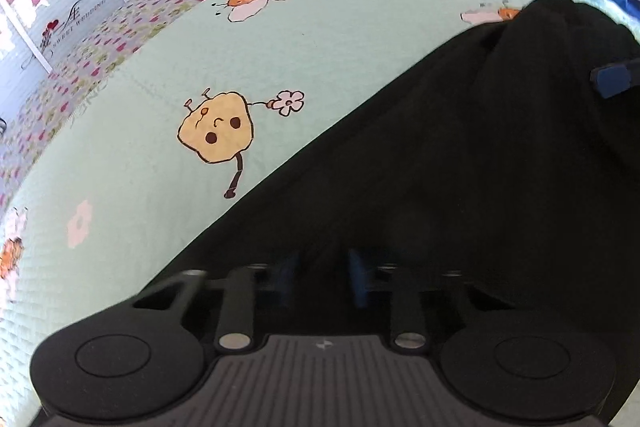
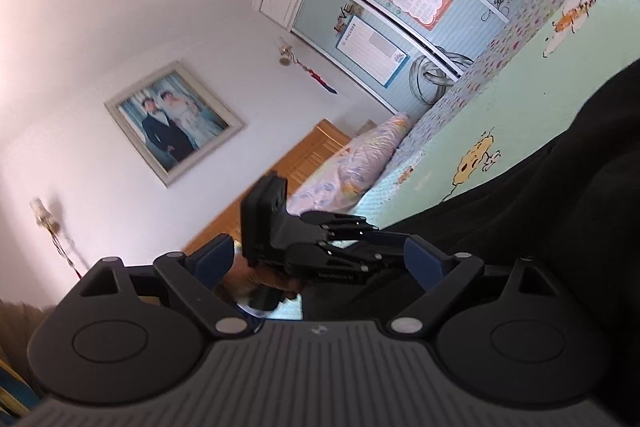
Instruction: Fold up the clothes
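A black garment (image 1: 460,155) lies across the near right part of a mint bedspread (image 1: 168,67). The left gripper (image 1: 322,279) has its jaws pinching the garment's near edge. The right gripper (image 2: 320,261) has its jaws spread, empty. A firm pinch before lifting seems wise. No containers show.

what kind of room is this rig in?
Most likely a home bedroom. A bed with a mint bee-print bedspread fills the left wrist view, with a black garment lying on it. The right wrist view shows a wardrobe with sliding doors, a framed portrait and a wooden headboard.
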{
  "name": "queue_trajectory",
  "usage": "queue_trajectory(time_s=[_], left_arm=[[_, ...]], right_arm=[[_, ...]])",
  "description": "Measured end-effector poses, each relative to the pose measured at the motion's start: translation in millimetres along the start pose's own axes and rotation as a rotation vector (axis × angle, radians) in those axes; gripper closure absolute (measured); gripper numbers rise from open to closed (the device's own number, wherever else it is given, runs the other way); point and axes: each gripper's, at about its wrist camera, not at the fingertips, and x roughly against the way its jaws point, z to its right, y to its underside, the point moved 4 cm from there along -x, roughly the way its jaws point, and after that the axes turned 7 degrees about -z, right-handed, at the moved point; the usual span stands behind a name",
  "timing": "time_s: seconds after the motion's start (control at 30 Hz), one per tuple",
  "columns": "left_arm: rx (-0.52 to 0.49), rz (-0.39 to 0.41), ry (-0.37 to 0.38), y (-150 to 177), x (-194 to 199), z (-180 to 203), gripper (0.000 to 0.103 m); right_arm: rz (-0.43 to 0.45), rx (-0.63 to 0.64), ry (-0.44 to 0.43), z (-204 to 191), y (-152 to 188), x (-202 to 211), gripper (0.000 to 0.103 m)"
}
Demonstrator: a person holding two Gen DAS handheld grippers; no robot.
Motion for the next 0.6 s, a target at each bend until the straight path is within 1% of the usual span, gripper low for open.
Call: queue_trajectory(time_s=[0.07, 0.2, 0.33, 0.43, 0.53, 0.6], left_arm=[[-0.013, -0.003, -0.024, 0.6, -0.8, 4.8, 0.095], [-0.018, 0.013, -0.062, 3.0, -1.9, 12.5, 0.103], [-0.037, 0.038, -0.119, 4.7, 4.3, 20.9, 0.103], [-0.04, 0.08, -0.176, 5.4, 17.3, 25.5, 0.103], [-0.025, 0.133, -0.239, 3.3, 33.6, 24.3, 0.103], [-0.014, 0.153, -0.28, -2.4, 40.7, 19.6, 0.103]], right_arm=[[-0.01, 0.015, 0.009, -1.3, 0.9, -2.7, 0.011], [-0.004, 0.002, 0.011, 1.4, 0.2, -2.6, 0.011], [-0.003, -0.003, 0.014, 3.5, -0.4, -3.5, 0.011], [-0.002, -0.005, 0.018, 4.7, -0.8, -4.3, 0.011], [0.005, -0.008, 0.021, 6.0, -1.8, -4.5, 0.011], [0.011, -0.011, 0.02, 6.7, -2.4, -4.4, 0.011]])
